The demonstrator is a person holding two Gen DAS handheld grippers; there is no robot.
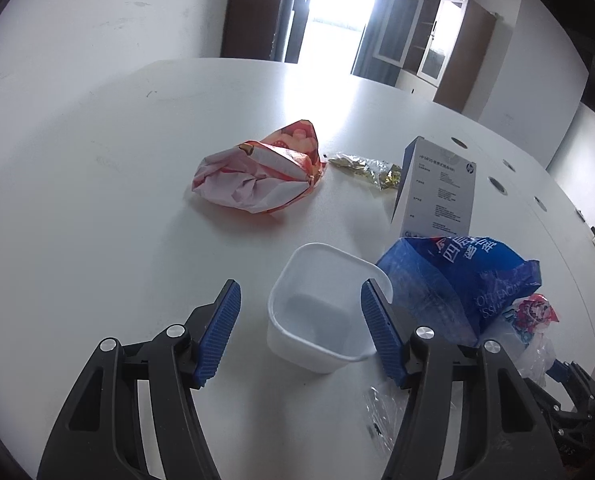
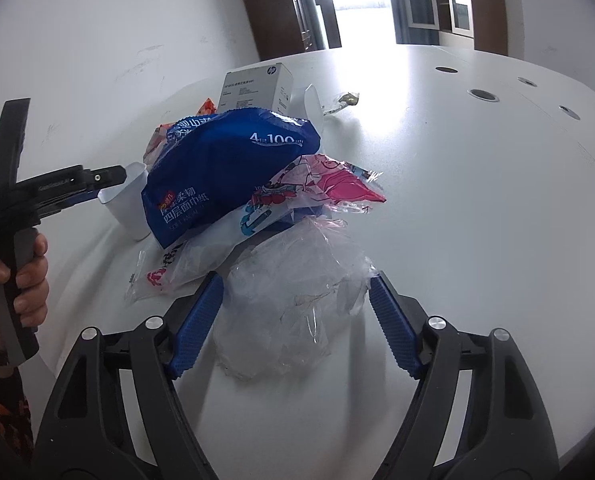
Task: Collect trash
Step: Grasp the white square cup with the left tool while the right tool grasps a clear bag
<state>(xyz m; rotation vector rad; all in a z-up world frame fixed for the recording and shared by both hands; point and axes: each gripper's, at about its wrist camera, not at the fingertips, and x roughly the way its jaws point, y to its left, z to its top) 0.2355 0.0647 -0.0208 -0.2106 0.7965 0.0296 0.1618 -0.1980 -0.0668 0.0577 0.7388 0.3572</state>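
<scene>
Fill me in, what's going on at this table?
A person is clearing trash off a white table with a handheld claw in each hand. The left claw is open around a white plastic tub, not gripping it. The right claw is open around crumpled clear plastic at the edge of a pile topped by a blue tissue pack. Nothing is lifted yet.

White box carries the "hp" logo; its small print is too fine to read. Blue tissue pack reads "4 100" in white, with "四层面巾纸" and a partly hidden "SOFT FACIAL" line below. Clear printed bag has characters, illegible.
</scene>
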